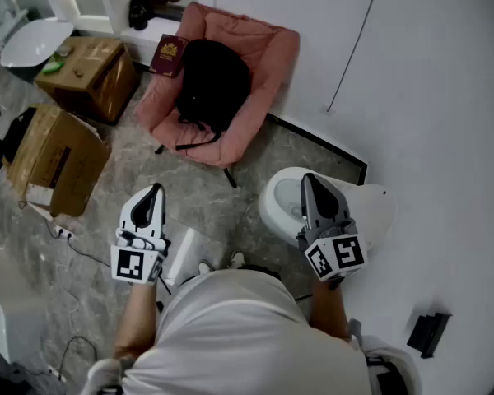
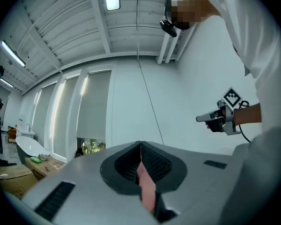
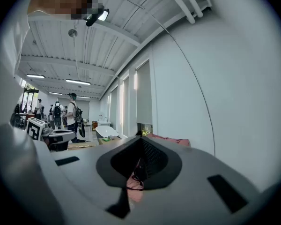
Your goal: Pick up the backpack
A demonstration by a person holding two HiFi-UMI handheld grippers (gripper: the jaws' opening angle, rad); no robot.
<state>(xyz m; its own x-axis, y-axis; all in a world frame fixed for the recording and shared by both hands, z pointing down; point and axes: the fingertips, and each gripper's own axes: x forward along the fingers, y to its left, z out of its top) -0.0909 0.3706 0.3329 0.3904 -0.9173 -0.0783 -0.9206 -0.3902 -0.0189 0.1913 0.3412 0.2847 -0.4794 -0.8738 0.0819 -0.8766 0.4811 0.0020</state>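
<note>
Open cardboard box (image 1: 53,159) and brown box (image 1: 86,71) stand L of the pink chair (image 1: 272,52). A maroon book (image 1: 170,56) leans at the chair's back-left corner. White round pod (image 1: 280,208) sits on the floor under the right gripper (image 1: 306,178), off the chair's front-right corner. A cable (image 1: 78,249) runs along the floor at L.

Black backpack (image 1: 212,81) lies on the chair seat, long axis approx. back-to-front, straps (image 1: 196,142) trailing over the front edge twd the person.

Grey marbled floor (image 1: 230,200), white wall (image 1: 428,97) on R.

Left gripper (image 1: 156,189) & right gripper: jaws pressed together, nothing held, both level and well apart from the backpack.
</note>
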